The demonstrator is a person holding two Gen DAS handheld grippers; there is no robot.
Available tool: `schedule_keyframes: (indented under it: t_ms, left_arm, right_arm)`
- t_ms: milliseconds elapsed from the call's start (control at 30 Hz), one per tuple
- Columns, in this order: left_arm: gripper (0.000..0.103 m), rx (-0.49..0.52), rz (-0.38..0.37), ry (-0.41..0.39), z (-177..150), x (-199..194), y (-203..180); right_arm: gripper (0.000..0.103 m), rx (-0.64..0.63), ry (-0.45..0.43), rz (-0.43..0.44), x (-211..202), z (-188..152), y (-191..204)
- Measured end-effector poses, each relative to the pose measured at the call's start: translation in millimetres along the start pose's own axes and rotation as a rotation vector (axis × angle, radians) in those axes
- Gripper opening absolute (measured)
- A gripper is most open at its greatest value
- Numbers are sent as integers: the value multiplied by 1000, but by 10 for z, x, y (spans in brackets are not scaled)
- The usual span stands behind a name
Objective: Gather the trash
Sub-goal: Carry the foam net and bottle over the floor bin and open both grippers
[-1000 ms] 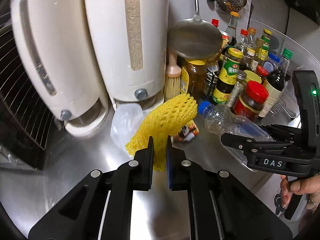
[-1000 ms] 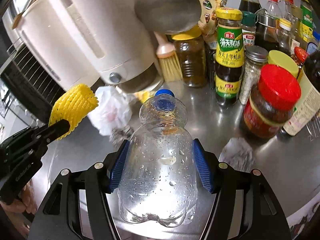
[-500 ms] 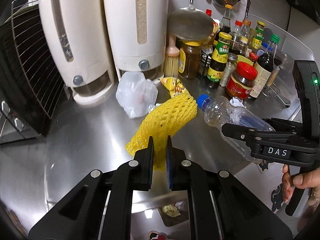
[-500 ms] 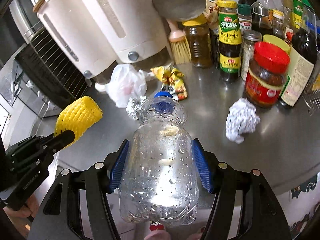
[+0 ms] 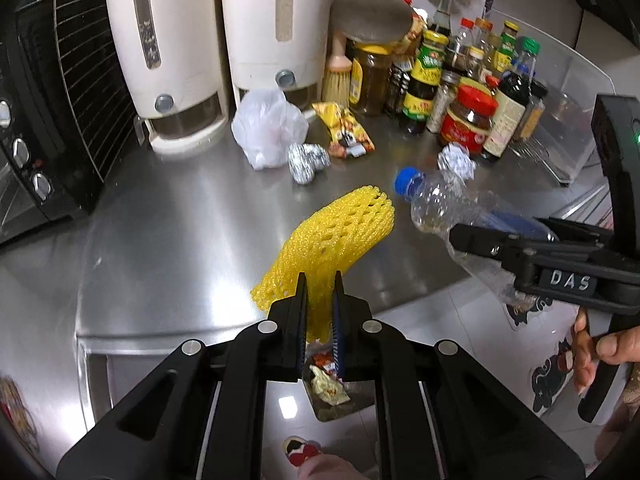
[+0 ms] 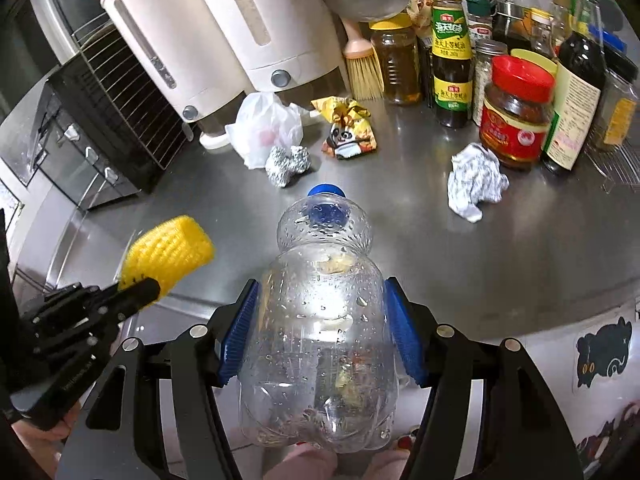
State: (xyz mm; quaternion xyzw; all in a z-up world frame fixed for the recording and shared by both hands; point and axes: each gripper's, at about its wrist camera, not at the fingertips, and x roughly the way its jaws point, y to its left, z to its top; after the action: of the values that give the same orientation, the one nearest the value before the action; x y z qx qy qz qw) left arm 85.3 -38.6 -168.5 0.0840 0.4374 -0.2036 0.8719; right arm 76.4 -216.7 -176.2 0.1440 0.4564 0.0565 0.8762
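Left wrist view shows the left gripper (image 5: 319,294) with its fingers clamped on the lower end of a yellow foam fruit net (image 5: 338,236), held in the air over the front edge of the stainless steel bench (image 5: 168,240). The right gripper (image 6: 320,332) has its blue-padded fingers pressed on both sides of a clear, crumpled plastic bottle with a blue cap (image 6: 324,308), also lifted off the bench. Judging by this, the step in hand is carrying 2 picked pieces of trash away from the bench; below the left fingers an open bin with wrappers inside (image 5: 332,388) shows on the floor, so the next move likely calls for lining each piece up above it and letting go. Left on the bench are a white plastic bag (image 6: 266,128), a crumpled ball of foil (image 6: 288,164), a yellow snack wrapper with a panda picture (image 6: 348,128) and a crumpled white paper wad (image 6: 474,178). Readable writing: "DAS" on the right gripper's body in the left wrist view; the green-labelled sauce bottle (image 6: 451,56) bears Chinese print too small to read.
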Motion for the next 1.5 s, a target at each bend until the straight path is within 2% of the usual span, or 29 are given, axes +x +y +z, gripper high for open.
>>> schedule_keyframes:
  t_ms: [367, 733, 967, 1133, 1500]
  left_arm:
    - [9, -4, -28, 61, -525, -41, -155]
    - [9, -48, -45, 141, -1140, 43, -237]
    - [9, -94, -47, 238, -1566, 395, -197]
    - [9, -127, -47, 296, -1736, 734, -165]
    - [9, -182, -66, 423, -1886, 1593, -121]
  right_arm:
    - [64, 13, -1, 11, -230, -535, -12]
    - [64, 40, 71, 29, -181, -1254, -44]
    - [64, 71, 164, 2, 157, -1574, -181]
    - [64, 86, 228, -17, 529, -1720, -253]
    - [64, 97, 357, -45, 1404, -1832, -313]
